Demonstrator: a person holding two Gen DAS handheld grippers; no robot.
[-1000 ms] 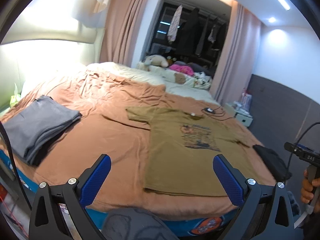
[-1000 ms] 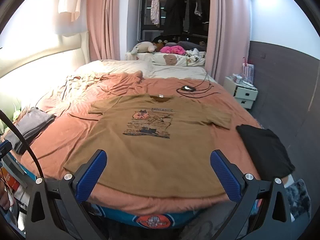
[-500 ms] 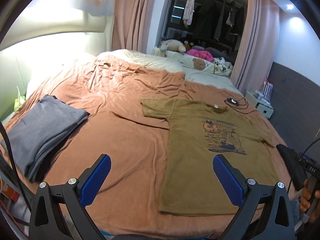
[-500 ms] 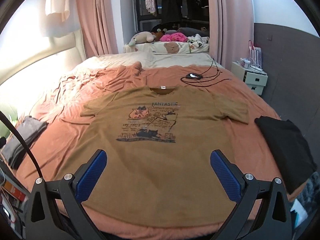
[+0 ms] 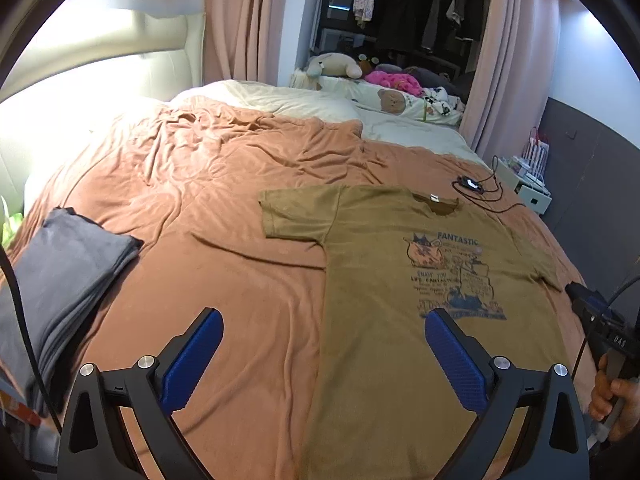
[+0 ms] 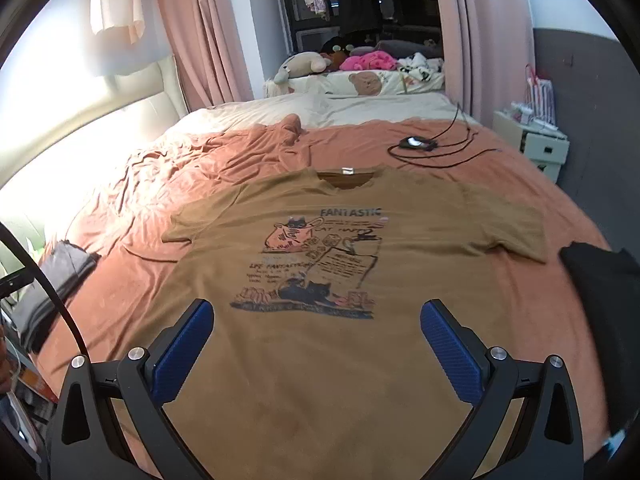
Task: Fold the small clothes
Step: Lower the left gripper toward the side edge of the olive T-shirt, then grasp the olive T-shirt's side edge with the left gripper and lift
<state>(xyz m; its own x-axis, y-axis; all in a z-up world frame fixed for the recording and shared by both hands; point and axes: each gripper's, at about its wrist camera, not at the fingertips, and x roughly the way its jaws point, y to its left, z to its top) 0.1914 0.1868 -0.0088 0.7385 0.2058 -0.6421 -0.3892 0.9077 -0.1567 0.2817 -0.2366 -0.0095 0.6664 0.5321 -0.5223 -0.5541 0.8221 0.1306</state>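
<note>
An olive-brown T-shirt (image 5: 400, 320) with a "FANTASTIC" cat print lies flat, face up, on the orange bedspread (image 5: 224, 216); it also shows in the right wrist view (image 6: 344, 360), collar away from me. My left gripper (image 5: 322, 356) is open and empty, hovering over the shirt's left edge near the hem. My right gripper (image 6: 316, 348) is open and empty, above the shirt's lower middle. The right gripper's body, held in a hand, shows at the right edge of the left wrist view (image 5: 604, 336).
A folded grey stack (image 5: 56, 280) lies at the bed's left edge. A black garment (image 6: 600, 292) lies at the right edge. A device with black cables (image 6: 420, 144) lies beyond the collar. Pillows and plush toys (image 6: 360, 76) are at the head. A white nightstand (image 6: 532, 144) stands on the right.
Both grippers have moved forward and lower over the bed, so the shirt looks larger and closer. Both stay open and empty. The shirt has not moved.
</note>
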